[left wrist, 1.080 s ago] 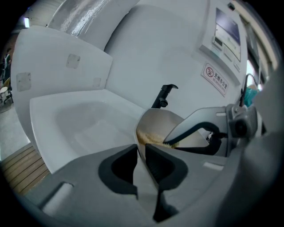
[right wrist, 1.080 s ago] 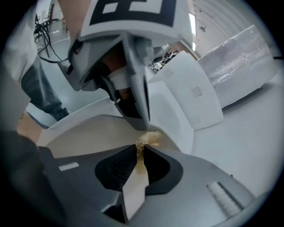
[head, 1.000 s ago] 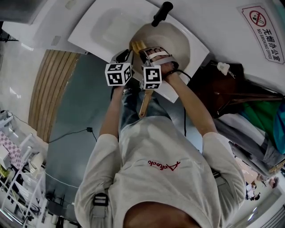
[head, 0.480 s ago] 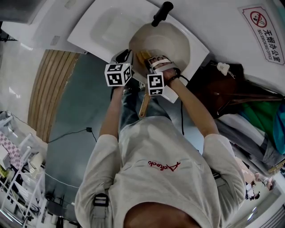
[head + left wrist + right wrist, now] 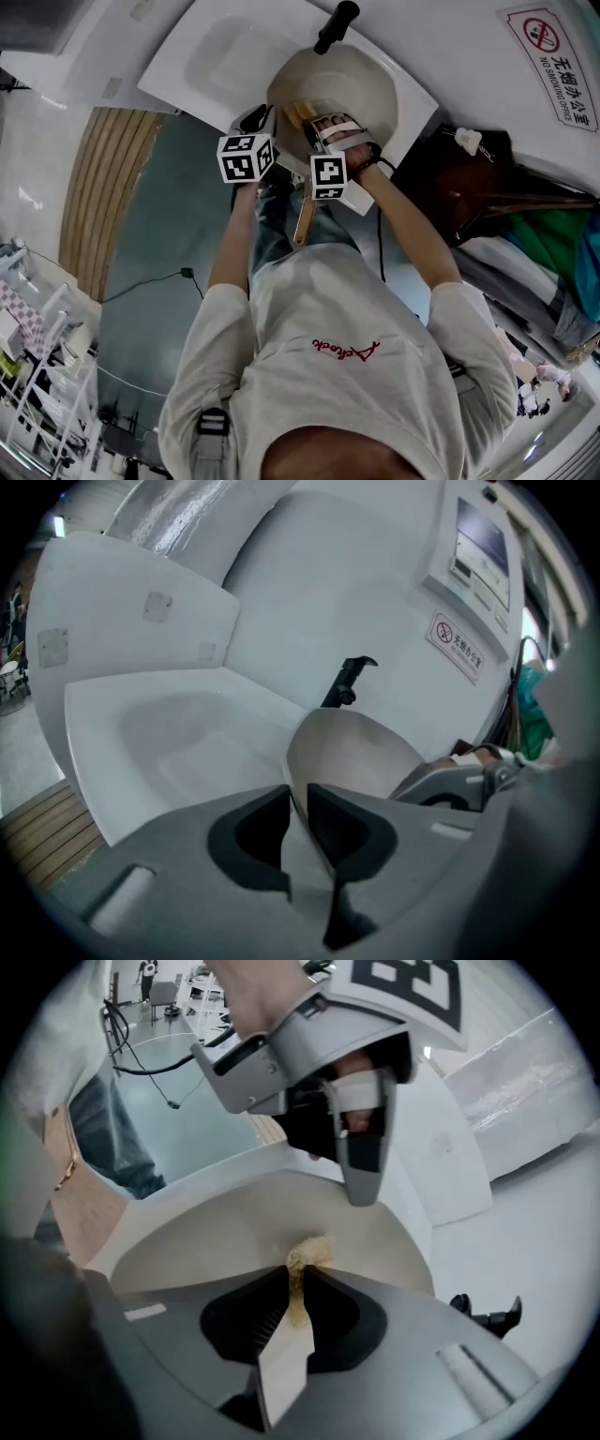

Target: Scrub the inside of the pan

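The person wears a pale grey short-sleeved T-shirt [image 5: 375, 403] with small red writing [image 5: 345, 349] on the chest. Blue jeans [image 5: 275, 223] show at 12 o'clock from it. The left gripper [image 5: 298, 796] and right gripper [image 5: 298, 1279] are grey with black pads [image 5: 248, 841]. The left cube [image 5: 247, 157] and right cube [image 5: 328, 175] are white with black squares.

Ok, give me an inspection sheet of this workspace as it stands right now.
Surface: white basin; the pan sits at its right end.
Job's things: cream pan, black handle pointing away; wooden-handled brush, bristles down inside the pan.
Clutter: heap of clothes at the right.
Grippers: left tool clamped on the pan's rim; right tool clamped on the brush.
Cables: black cable on the floor.
Surroundings: no-smoking sign on the wall; wooden slats; wire rack.
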Available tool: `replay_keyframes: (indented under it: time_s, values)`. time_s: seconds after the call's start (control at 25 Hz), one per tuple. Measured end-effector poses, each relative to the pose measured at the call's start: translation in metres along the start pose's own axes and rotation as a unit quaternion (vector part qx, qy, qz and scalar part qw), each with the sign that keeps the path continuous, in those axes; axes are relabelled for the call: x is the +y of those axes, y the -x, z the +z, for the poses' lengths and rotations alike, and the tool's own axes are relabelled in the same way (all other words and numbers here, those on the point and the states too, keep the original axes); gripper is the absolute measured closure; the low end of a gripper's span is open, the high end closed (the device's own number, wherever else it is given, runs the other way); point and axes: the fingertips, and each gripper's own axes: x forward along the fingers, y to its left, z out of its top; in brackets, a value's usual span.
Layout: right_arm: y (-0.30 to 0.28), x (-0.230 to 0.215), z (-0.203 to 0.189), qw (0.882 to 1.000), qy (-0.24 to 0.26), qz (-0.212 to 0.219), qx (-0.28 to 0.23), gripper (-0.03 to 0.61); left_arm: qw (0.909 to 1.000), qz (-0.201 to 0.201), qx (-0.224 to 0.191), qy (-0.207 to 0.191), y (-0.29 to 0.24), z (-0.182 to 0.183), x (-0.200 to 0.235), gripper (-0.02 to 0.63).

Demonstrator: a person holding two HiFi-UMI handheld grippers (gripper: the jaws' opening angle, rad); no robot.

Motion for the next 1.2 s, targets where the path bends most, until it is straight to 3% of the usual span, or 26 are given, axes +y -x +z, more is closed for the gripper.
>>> replay_keyframes:
  time_s: [0.32, 0.6, 0.8, 1.2]
  values:
    - [0.008, -0.083, -0.024, 0.995, -0.026, -0.096, 0.023, 0.523, 1.0000, 0.002, 0.000, 0.002, 0.000, -0.001, 0.001, 0.555]
    - [0.007, -0.115, -0.047, 0.991, -0.050, -0.118, 0.044, 0.523, 1.0000, 0.000, 0.002, 0.001, 0.000, -0.002, 0.000, 0.555]
    - [0.000, -0.116, -0.056, 0.991, -0.049, -0.111, 0.061, 0.523, 1.0000, -0.001, 0.003, -0.001, 0.000, -0.002, 0.000, 0.554]
    - [-0.032, -0.070, -0.068, 0.994, -0.053, -0.031, 0.085, 0.523, 1.0000, -0.002, 0.009, -0.002, -0.001, -0.002, 0.000, 0.553]
